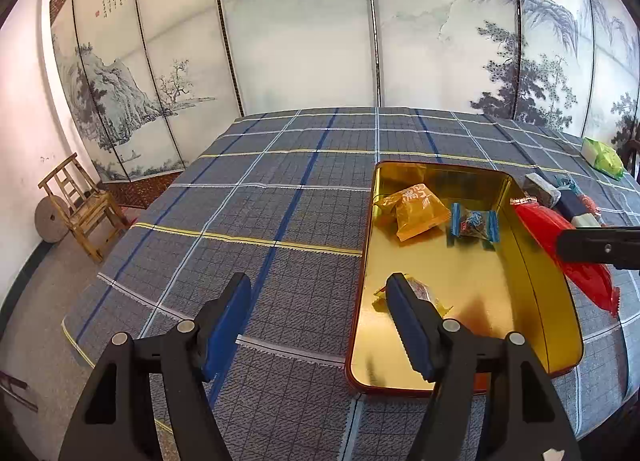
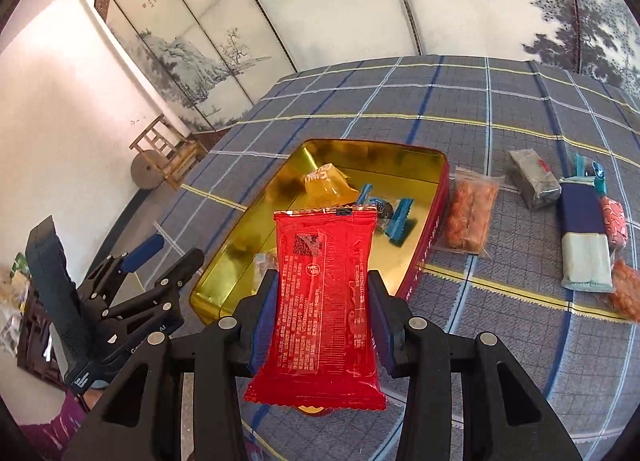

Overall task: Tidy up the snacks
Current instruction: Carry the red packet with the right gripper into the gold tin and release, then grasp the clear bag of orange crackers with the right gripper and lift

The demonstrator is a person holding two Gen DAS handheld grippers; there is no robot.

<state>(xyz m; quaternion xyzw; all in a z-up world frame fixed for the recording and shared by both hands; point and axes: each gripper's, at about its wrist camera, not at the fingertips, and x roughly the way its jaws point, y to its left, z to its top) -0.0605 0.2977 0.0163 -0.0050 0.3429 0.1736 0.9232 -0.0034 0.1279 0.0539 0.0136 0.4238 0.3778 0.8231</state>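
The red pack (image 2: pixel 326 301) is clamped in the right gripper (image 2: pixel 323 317) above the tin (image 2: pixel 434 197), the left gripper (image 1: pixel 320 325) is held empty and apart, and the rim could be clipped.

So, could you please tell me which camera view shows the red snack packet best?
The right wrist view: the red snack packet fills the centre, printed side facing the camera, clamped in the right gripper in front of the tin. The left wrist view catches it only at the right edge, partly behind that gripper.
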